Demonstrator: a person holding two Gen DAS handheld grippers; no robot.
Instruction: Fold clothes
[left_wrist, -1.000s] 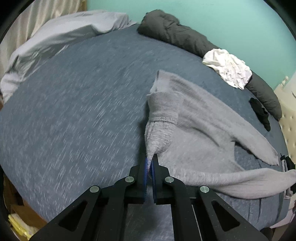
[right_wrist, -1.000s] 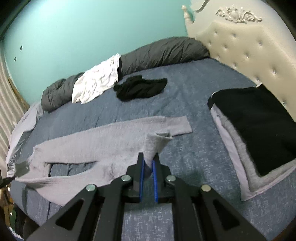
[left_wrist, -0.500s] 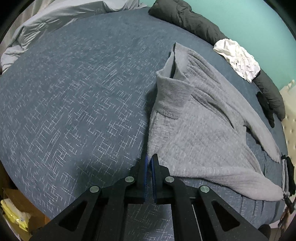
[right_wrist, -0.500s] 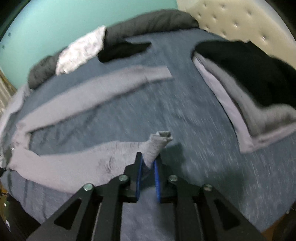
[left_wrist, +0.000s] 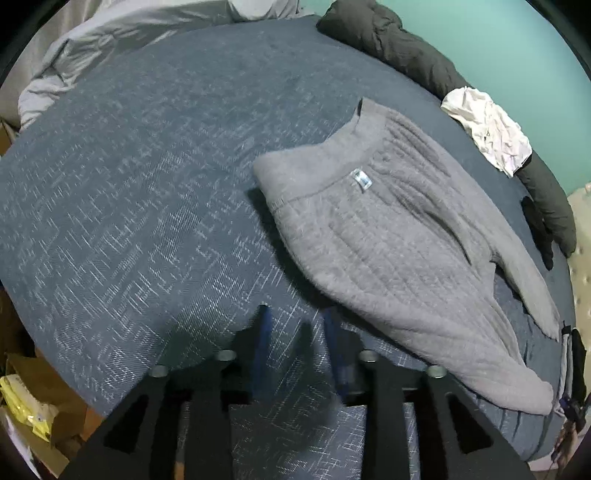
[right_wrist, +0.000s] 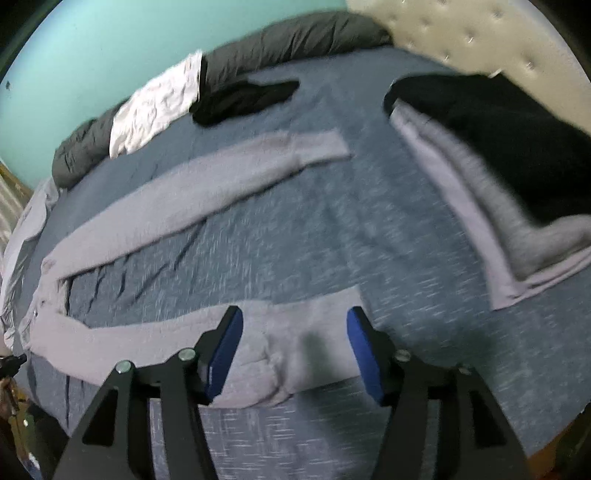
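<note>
Trousers (left_wrist: 399, 236) lie flat on bed (left_wrist: 147, 184), waistband centre frame, legs spread apart. Left tongs (left_wrist: 295, 332) and right tongs (right_wrist: 295, 332) both spread, holding nothing. For a clean fold, pinch matching edges and lay one leg squarely over the other.

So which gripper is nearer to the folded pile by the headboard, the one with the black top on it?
The right gripper. The folded pile lies just ahead and to its right; the left gripper sits at the pants' waistband end, far from it.
</note>
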